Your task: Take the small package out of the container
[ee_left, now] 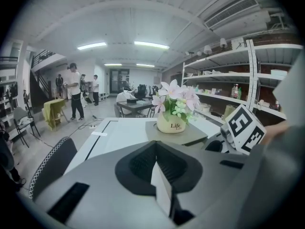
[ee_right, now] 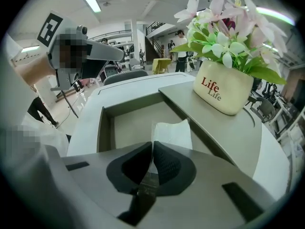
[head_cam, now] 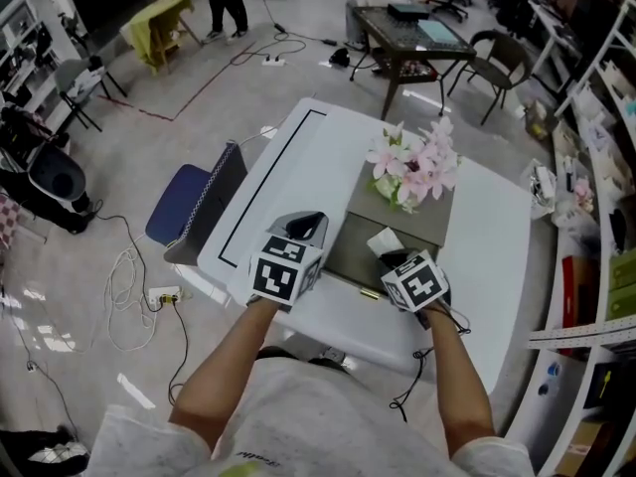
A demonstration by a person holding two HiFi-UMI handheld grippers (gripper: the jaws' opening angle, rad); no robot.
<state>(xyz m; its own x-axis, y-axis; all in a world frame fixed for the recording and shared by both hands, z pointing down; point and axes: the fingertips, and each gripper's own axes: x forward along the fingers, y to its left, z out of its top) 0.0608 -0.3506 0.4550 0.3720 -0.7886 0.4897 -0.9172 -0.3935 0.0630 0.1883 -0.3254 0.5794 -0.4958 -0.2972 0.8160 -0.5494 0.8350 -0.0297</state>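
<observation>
A shallow grey container [head_cam: 350,258] lies open on the white table [head_cam: 487,256], in front of a grey lid-like slab. A small white package [head_cam: 384,240] stands up from its right part. My right gripper [head_cam: 395,258] is shut on the package's near edge. In the right gripper view the package [ee_right: 172,129] sticks out beyond the closed pads of the right gripper [ee_right: 152,146], over the container's floor [ee_right: 126,123]. My left gripper [head_cam: 307,227] hovers at the container's left end. The left gripper [ee_left: 156,150] shows its jaws together with nothing held.
A cream flower pot [head_cam: 409,175] marked "Life" [ee_right: 224,87] stands on the grey slab behind the container. A blue chair [head_cam: 182,203] sits left of the table. Shelves [head_cam: 596,266] line the right side. Cables and a power strip [head_cam: 164,294] lie on the floor.
</observation>
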